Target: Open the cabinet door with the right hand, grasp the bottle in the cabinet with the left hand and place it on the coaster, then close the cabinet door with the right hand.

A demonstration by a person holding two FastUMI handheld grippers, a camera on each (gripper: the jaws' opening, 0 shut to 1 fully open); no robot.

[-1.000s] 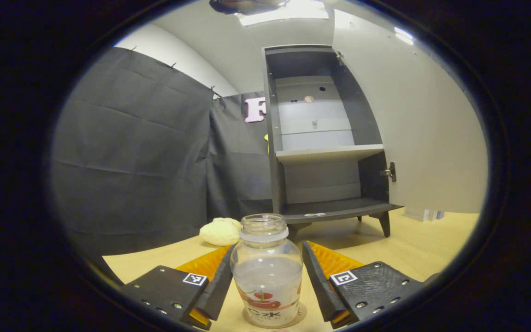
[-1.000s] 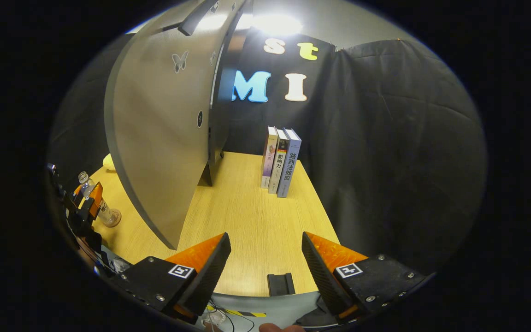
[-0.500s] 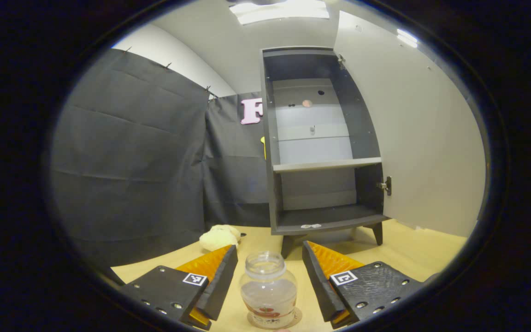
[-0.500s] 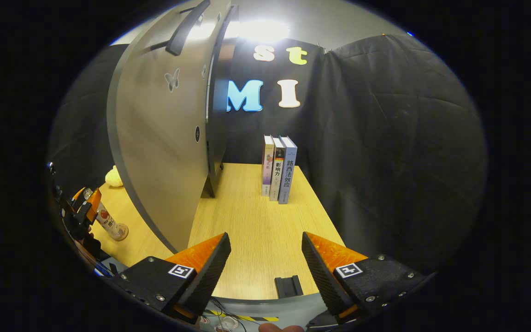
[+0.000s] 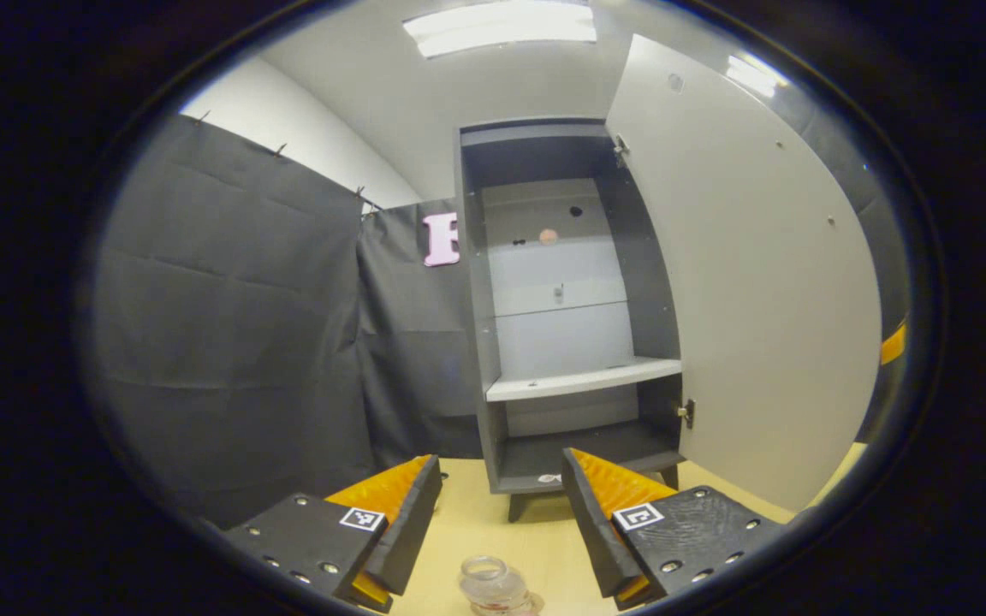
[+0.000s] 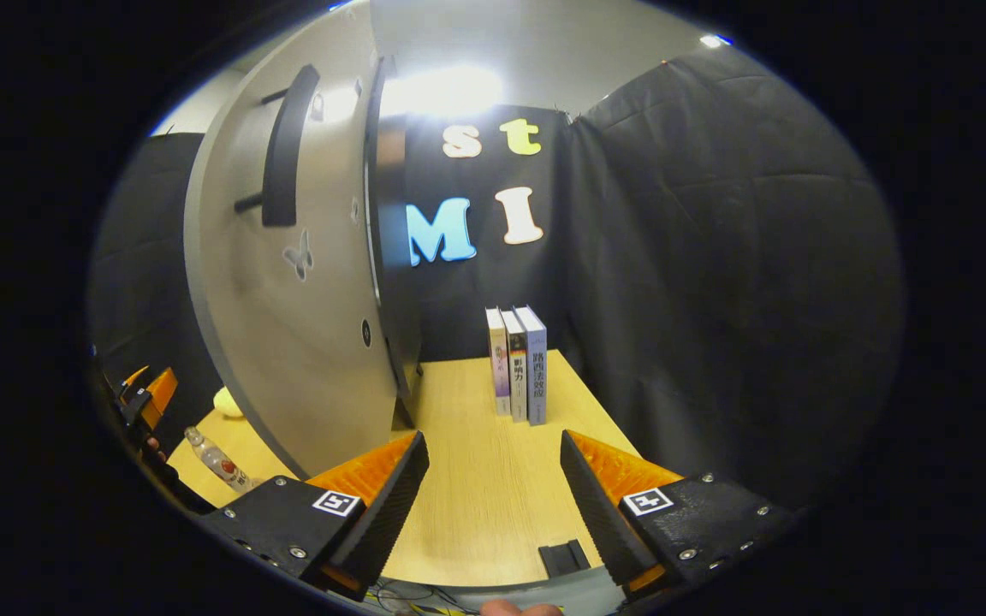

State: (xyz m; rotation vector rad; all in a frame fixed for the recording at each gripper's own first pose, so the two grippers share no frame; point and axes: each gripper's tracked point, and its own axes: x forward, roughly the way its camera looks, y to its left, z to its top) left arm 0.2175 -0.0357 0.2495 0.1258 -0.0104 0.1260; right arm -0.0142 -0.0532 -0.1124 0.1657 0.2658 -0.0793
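Clear glass bottle (image 5: 493, 586) standing upright on the wooden table (image 5: 544, 547), low between and below the left gripper (image 5: 501, 479), untouched by either finger; coaster not made out beneath it. Judged released, so placing looks done. Left jaws spread wide, holding nothing. Right gripper (image 6: 493, 462) likewise wide apart and empty, hovering over the table beside the open cabinet door (image 6: 288, 325). Closing step next: calls for bringing the right gripper round to the door's outer face or its dark bar handle (image 6: 283, 145) and swinging it toward the cabinet (image 5: 561, 342). 3 books (image 6: 517, 364) upright near the hinge side, clear of the swing. Bottle and left gripper (image 6: 146, 398) in front of the opening, likely worth drawing back first.
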